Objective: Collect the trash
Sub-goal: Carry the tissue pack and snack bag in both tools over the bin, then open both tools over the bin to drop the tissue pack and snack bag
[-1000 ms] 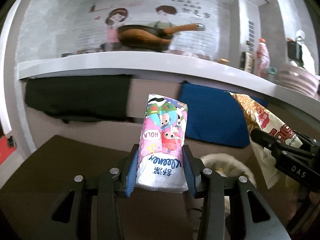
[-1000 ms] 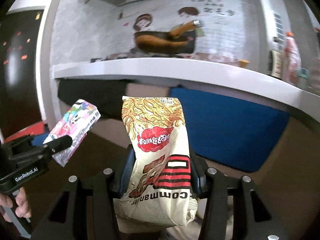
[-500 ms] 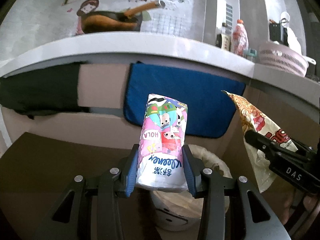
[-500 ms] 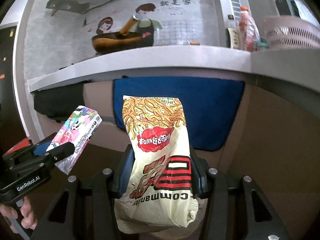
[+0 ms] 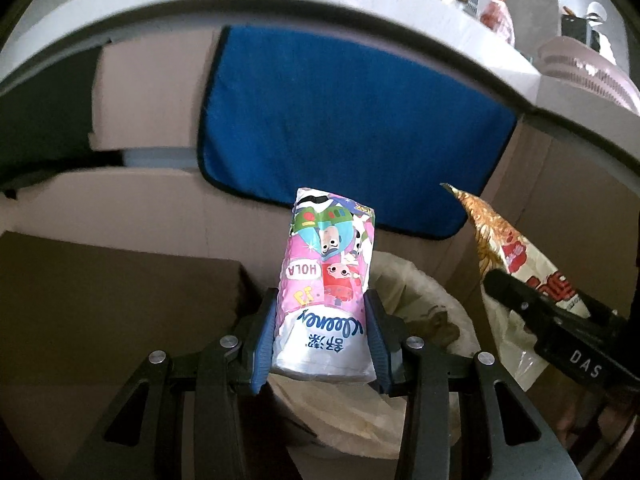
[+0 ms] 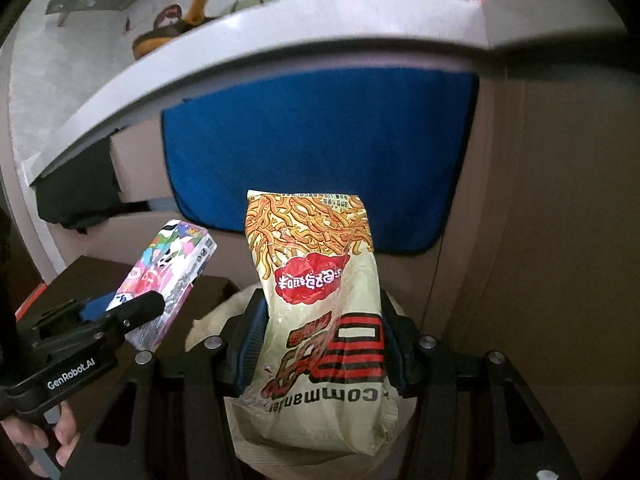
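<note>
Left wrist view: the left claw (image 5: 322, 340) is gripping a tissue pack (image 5: 326, 280) across its lower end, blue pads pressed to both sides, jaws roughly half spread. Since a second ago the view has been tipping down: the wall mural has slid out of sight, the blue cloth (image 5: 344, 120) under the table (image 5: 280, 4) edge is filling the frame, and a lined trash bin (image 5: 420, 320) has come up right behind and below the pack. This is looking like the carry ending and the drop coming due. The pack is reading "Kleenex" and "HOLA", upside down, with cartoon figures. At right the other claw is bearing the letters "DAS".

Right wrist view: the right claw (image 6: 320, 344) is holding a noodle bag (image 6: 320, 300) between its pads, and its jaws are opening slightly with the bag between them, apparently not yet slipped. The bin's pale liner is showing just beneath. The bag is reading "commander", inverted, under a red patch of Chinese script I cannot make out. The left claw's body is marked "GenRobot.AI".
</note>
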Motion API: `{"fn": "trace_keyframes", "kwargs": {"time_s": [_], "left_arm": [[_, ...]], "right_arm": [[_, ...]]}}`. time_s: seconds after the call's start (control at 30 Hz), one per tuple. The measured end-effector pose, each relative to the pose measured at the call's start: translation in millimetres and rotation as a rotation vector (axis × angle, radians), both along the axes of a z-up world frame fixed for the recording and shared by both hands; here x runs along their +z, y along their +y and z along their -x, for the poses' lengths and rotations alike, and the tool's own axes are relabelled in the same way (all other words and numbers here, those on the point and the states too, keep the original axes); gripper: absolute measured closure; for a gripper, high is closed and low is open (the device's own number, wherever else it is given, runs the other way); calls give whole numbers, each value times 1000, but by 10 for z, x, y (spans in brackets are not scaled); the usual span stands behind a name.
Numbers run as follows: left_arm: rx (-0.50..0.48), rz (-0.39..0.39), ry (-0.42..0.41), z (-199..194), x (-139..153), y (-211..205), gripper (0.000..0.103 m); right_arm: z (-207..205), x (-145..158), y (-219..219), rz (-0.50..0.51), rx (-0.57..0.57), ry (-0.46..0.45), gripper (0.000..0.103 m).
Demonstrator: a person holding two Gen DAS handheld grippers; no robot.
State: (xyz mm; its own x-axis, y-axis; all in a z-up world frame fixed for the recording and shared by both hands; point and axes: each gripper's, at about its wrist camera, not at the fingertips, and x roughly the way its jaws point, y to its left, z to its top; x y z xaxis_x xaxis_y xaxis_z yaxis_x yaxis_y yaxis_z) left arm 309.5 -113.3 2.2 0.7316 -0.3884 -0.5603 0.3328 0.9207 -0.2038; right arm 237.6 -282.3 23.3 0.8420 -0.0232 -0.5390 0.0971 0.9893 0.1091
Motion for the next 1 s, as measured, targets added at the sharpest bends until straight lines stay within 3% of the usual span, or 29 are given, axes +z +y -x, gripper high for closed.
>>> {"fn": "trace_keyframes", "kwargs": {"time_s": [0.23, 0.3, 0.4, 0.63, 0.87, 1.0], "left_arm": [[-29, 6, 29, -177, -125, -36, 59], [-38, 27, 29, -214, -147, -12, 55], [-47, 67, 36, -271, -150, 29, 52], [-32, 93, 35, -230, -27, 183, 51], [-10, 12, -17, 393, 213, 409, 51], [73, -53, -70, 1030, 318, 685, 51]], "right_arm": [[-176, -197, -62, -32, -8, 48, 54], [-201, -222, -56, -31, -10, 48, 52], [-216, -237, -41, -31, -10, 34, 38], [-158, -245, -8, -10, -32, 40, 37], [161, -88, 122, -31, -29, 16, 37], [573, 53, 373, -24, -3, -26, 37]]}}
